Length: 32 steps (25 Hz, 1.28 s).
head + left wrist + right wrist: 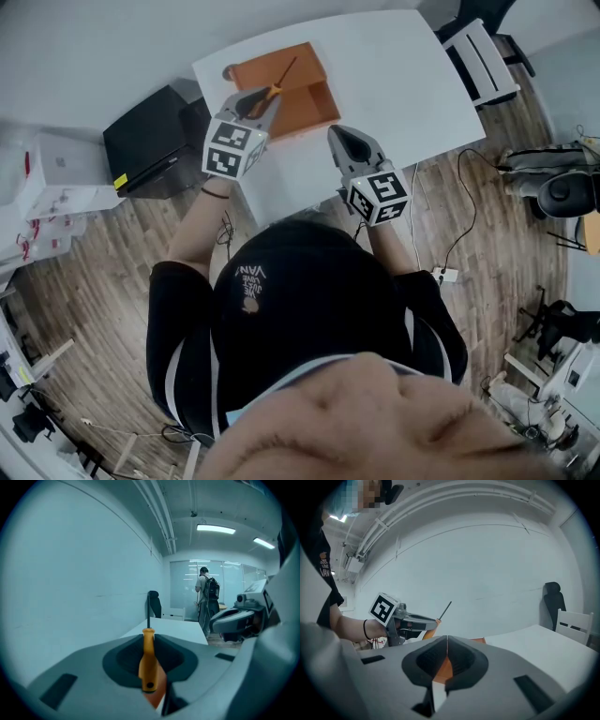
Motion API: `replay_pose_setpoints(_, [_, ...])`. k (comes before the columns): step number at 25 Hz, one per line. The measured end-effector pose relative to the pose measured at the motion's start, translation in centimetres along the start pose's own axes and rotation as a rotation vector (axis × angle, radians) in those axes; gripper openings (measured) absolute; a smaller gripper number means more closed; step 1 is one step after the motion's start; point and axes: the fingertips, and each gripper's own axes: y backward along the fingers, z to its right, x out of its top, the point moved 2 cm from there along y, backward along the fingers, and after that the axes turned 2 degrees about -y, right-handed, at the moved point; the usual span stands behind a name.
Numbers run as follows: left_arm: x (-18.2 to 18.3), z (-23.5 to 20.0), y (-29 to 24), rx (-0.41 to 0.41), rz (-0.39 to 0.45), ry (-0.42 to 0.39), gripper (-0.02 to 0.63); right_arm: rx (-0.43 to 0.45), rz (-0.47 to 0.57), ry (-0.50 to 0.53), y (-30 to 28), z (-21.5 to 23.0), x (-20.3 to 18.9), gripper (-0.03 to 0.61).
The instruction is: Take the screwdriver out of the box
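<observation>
1. Your left hand-held gripper (263,97) is clamped on the screwdriver (280,79). Its jaws stand at a narrow gap, with the orange handle pinched between them.
2. In the left gripper view the handle (148,660) runs straight up the middle of the jaws. The dark shaft carries on toward 12 o'clock.
3. In the head view the shaft points toward 1 o'clock from the handle, across the orange box (309,112).
4. The screwdriver looks lifted clear of the box. The steep head view makes its height hard to judge, but in the right gripper view the shaft (445,609) shows against the bare wall.
5. The box sits open on the white counter (403,84), toward that counter's 10 o'clock corner in the head view.
6. Your left hand-held gripper is at the box's 8 o'clock edge.
7. Your right hand-held gripper (336,136) has its jaws pressed together with nothing between them.
8. It is over the counter at 5 o'clock from the box, close to the near corner, and points toward 11 o'clock.
9. A black case (150,141) lies on the wooden floor at 9 o'clock from the counter.
</observation>
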Motion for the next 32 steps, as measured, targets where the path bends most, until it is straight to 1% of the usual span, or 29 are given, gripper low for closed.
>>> replay_pose_setpoints(6, [0.9, -0.5, 2.0, 0.028, 0.057, 0.019, 0.08, 0.009, 0.01, 0.012, -0.6, -0.4, 0.7, 0.012])
replay_pose_setpoints(20, [2.5, -0.8, 5.0, 0.058, 0.149, 0.022, 0.08, 0.013, 0.025, 0.029, -1.8, -0.3, 1.6, 0.012])
replay_pose_setpoints(26, [3.3, -0.5, 6.5, 0.075, 0.208, 0.048, 0.08, 0.011, 0.036, 0.038, -2.1, -0.2, 2.3, 0.012])
replay_pose_setpoints(32, [3.3, 0.0, 7.4, 0.074, 0.23, 0.062, 0.08, 0.02, 0.039, 0.052, -2.5, -0.2, 2.7, 0.012])
